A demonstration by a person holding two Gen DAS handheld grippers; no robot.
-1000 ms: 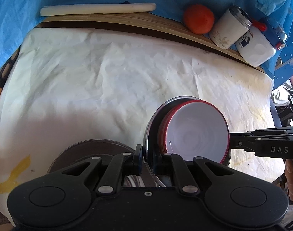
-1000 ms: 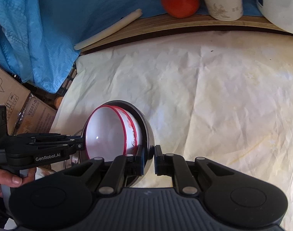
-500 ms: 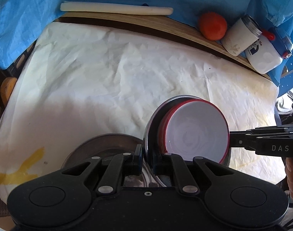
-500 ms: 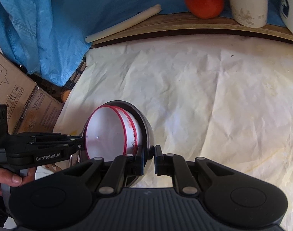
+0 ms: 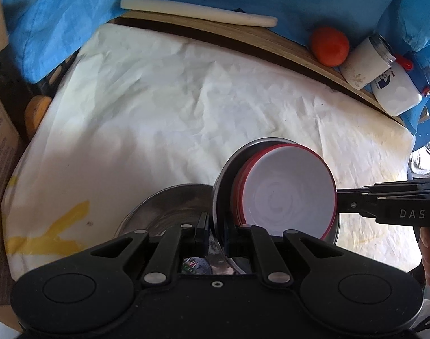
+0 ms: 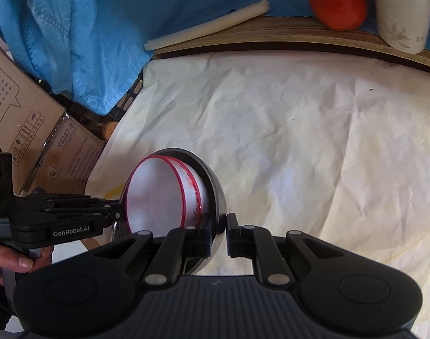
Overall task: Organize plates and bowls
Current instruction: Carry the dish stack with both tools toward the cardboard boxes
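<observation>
A steel bowl (image 5: 225,175) (image 6: 215,180) hangs tilted above the white cloth, with two white red-rimmed bowls (image 5: 291,195) (image 6: 155,195) nested inside it. My left gripper (image 5: 216,234) is shut on its near rim and shows in the right wrist view (image 6: 119,215) at the left. On the opposite rim my right gripper (image 6: 223,233) is also shut, reaching in from the right in the left wrist view (image 5: 339,202). Low under the left gripper a second steel bowl (image 5: 164,212) rests on the cloth.
At the back, a wooden board (image 5: 243,39) bears a white stick (image 5: 198,11), a tomato (image 5: 329,45), a white jar (image 5: 364,65) and a white bottle (image 5: 395,90). Blue fabric (image 6: 73,42) hangs behind it. Cardboard boxes (image 6: 31,130) stand off the table's left edge.
Both grippers have carried the bowl stack leftward over the cloth, rolling slightly. More of the second steel bowl shows under the left gripper. Neither grip has changed.
</observation>
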